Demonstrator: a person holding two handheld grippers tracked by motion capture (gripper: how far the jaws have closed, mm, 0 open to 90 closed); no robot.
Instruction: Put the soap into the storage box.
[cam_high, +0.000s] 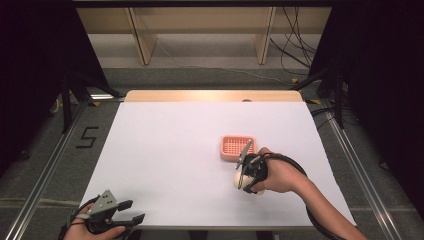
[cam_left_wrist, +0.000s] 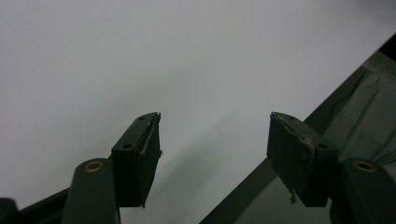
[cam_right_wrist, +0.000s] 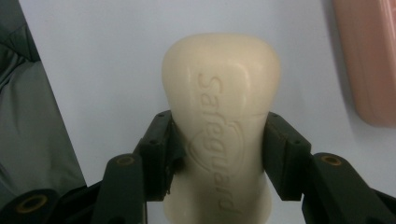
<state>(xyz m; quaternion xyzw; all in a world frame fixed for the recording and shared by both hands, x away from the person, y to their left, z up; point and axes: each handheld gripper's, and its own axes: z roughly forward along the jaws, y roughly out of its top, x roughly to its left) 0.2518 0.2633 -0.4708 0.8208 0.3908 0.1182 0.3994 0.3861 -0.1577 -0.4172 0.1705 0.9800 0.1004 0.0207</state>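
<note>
I hold: right gripper (cam_right_wrist: 219, 140) fingers clamped on cream soap bar (cam_right_wrist: 222, 107) | pink soap dish (cam_high: 238, 147) just beside | left gripper (cam_left_wrist: 215, 149) fingers spread, empty, over white table (cam_high: 165, 150) edge

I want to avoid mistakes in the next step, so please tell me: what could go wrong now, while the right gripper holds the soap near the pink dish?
1. The soap bar is pinched only at its narrow waist by the right gripper; smooth, rounded soap could slip or twist out.
2. The pink dish is small and looks light; a jaw or the soap might hit its rim and push it.
3. The left gripper waits open at the table edge, so it probably cannot steady the dish.
</note>
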